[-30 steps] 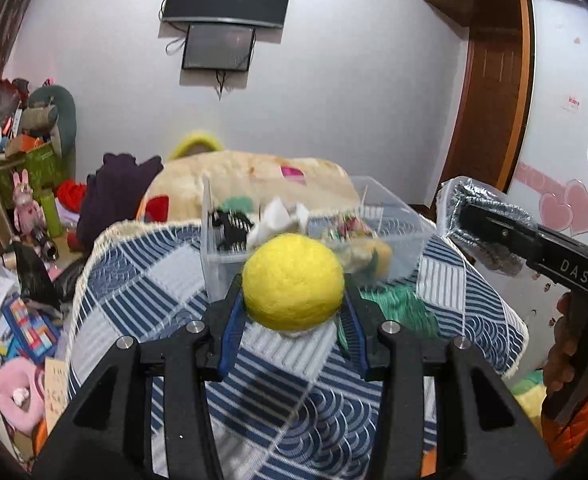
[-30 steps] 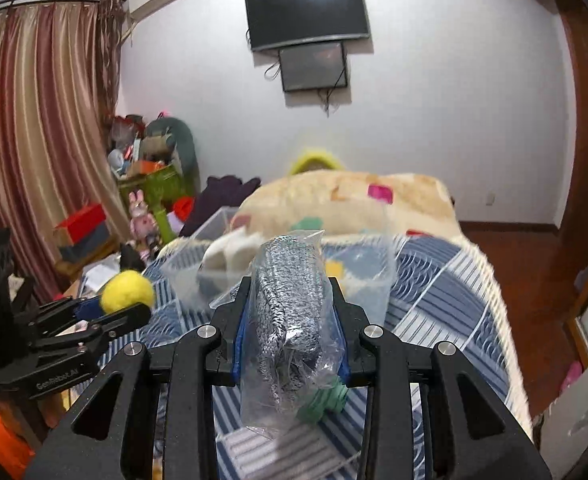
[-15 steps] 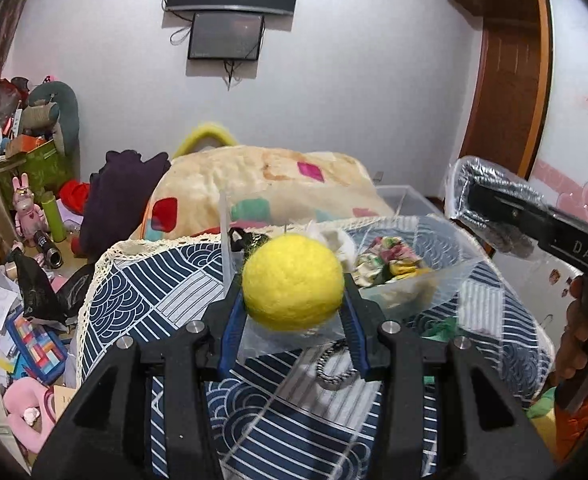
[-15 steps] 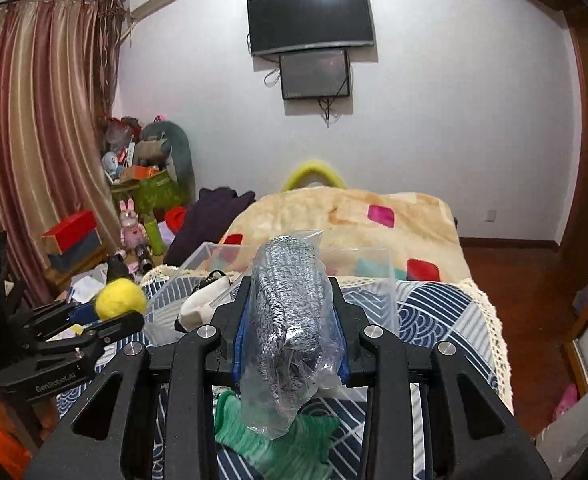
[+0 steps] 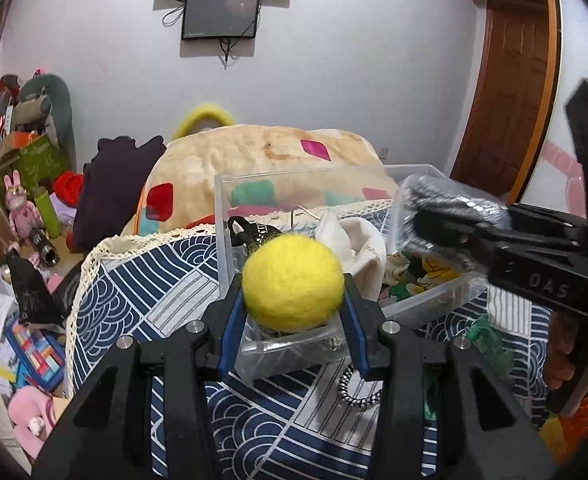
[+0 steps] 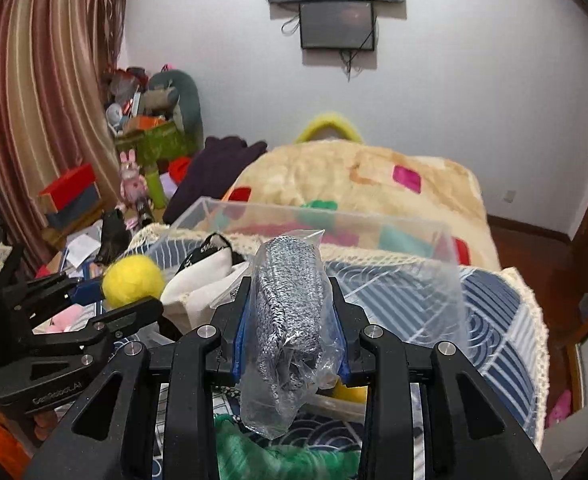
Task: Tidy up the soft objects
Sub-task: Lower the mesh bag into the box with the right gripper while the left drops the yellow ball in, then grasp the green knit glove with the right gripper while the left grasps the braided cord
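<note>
My left gripper (image 5: 291, 300) is shut on a yellow felt ball (image 5: 292, 282) and holds it over the near left corner of a clear plastic bin (image 5: 426, 302). The bin holds a white cloth (image 5: 358, 242) and other soft items. My right gripper (image 6: 289, 320) is shut on a grey knitted item in a clear plastic bag (image 6: 289, 312) and holds it above the bin (image 6: 450, 240); it also shows in the left wrist view (image 5: 446, 224). The ball and left gripper show in the right wrist view (image 6: 132, 280).
The bin stands on a blue and white patterned cover (image 5: 145, 280). A black beaded hair ring (image 5: 358, 390) and a green knit piece (image 6: 285, 452) lie on the cover near the bin. A cream blanket (image 5: 269, 148) lies behind. Clutter covers the floor at left (image 5: 17, 320).
Both grippers have moved forward and down toward the bin. The ball now hangs over the bin's near corner, and the bagged item is over the bin's right side.
</note>
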